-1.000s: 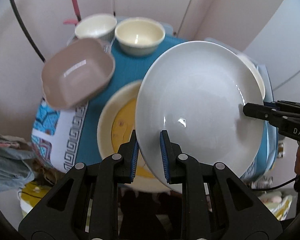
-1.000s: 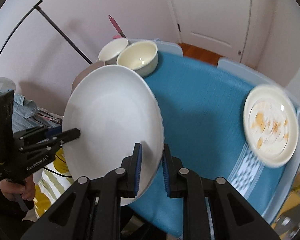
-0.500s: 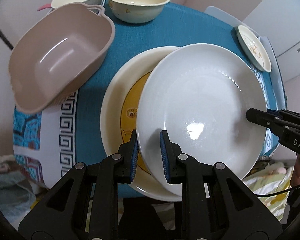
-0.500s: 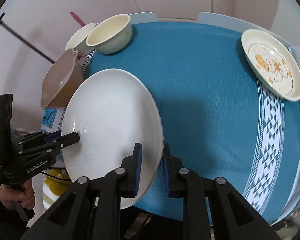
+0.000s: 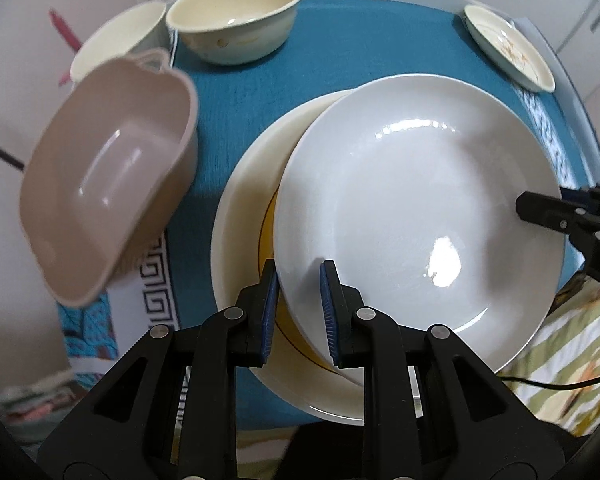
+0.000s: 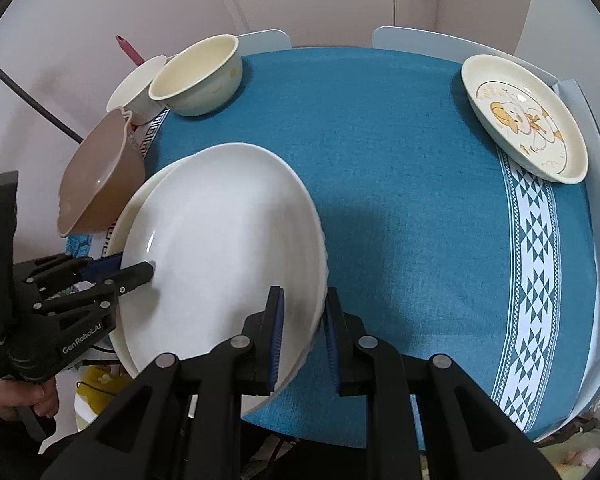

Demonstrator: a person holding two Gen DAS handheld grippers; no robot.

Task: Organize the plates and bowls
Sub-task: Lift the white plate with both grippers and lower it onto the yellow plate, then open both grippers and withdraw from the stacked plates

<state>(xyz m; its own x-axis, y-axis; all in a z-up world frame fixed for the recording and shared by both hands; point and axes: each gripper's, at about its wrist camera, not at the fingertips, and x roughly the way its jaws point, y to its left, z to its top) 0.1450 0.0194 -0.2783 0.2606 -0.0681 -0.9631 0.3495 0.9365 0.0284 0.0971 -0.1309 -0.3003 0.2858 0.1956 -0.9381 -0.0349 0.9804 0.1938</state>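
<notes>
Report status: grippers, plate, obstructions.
Left gripper and right gripper shut on large white plate, over cream yellow-centred plate. Tan plastic bowl alongside, apart.

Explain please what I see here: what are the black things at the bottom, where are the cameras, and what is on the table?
A person holds two hand grippers, each carrying a camera looking along its black fingers. The left gripper and the right gripper both clamp one white plate by opposite rims, above a cream plate with a yellow middle. On the blue tablecloth stand a brown dish, two cream bowls, and a small plate with a cartoon drawing.
</notes>
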